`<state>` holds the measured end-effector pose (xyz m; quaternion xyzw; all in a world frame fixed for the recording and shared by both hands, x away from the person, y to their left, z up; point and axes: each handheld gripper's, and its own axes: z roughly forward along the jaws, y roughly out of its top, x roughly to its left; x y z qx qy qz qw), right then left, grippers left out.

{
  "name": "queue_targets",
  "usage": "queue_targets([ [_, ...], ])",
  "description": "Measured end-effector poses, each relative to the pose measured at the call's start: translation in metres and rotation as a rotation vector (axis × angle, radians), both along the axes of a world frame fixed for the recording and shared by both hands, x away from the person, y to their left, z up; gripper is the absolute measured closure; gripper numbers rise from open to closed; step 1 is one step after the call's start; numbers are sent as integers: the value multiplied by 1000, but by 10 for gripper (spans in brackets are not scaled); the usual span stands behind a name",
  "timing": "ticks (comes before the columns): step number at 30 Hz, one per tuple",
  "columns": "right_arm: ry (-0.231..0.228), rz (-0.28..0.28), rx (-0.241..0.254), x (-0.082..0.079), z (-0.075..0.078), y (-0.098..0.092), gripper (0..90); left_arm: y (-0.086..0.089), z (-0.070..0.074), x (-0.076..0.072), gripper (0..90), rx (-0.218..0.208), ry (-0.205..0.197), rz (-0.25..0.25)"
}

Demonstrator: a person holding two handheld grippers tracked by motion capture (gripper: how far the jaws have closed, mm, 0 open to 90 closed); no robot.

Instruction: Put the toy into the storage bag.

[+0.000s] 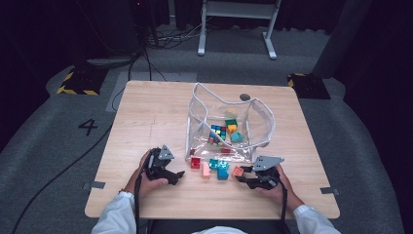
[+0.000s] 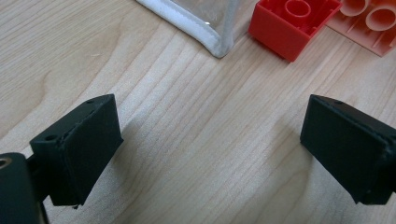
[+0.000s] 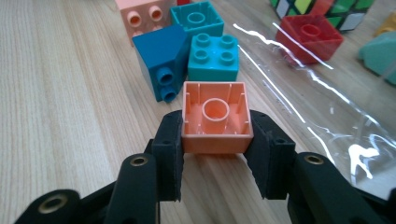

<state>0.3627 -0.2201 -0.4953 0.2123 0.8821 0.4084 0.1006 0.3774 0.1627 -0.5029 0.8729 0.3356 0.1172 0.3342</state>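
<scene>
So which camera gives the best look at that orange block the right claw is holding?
The right gripper view: the orange block sits close up, hollow underside facing the camera, pinched between the right claw's two black jaws. The high view shows it as a small orange spot at the claw's tip, beside the clear bag.

Bag (image 1: pixel 253 122) mid-table (image 1: pixel 146 117), loose bricks (image 1: pixel 216 168) in front, btwn both grippers.

**Count of blocks and bags**

Outside the one clear plastic bag (image 1: pixel 253 114), six plastic building blocks lie on the wooden table (image 1: pixel 146 117): one orange (image 3: pixel 215 116), one red (image 2: pixel 292 23), one pale pink (image 1: pixel 206 169), three teal or blue (closely clustered) (image 1: pixel 220 166).
</scene>
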Motion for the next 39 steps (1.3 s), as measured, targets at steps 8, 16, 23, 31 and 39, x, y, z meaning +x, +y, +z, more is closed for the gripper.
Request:
queue_targets([
  [8, -50, 20, 21, -4, 13, -32, 592, 0, 0, 0, 53, 0, 0, 0],
  [16, -75, -46, 55, -1, 31, -70, 592, 0, 0, 0, 53, -2, 2, -1],
  [23, -88, -100, 32, 7, 40, -83, 592, 0, 0, 0, 53, -1, 1, 0],
  [31, -133, -146, 65, 19, 67, -97, 591, 0, 0, 0, 52, -5, 5, 0],
  [39, -180, -184, 112, 31, 103, -114, 592, 0, 0, 0, 52, -3, 3, -1],
])
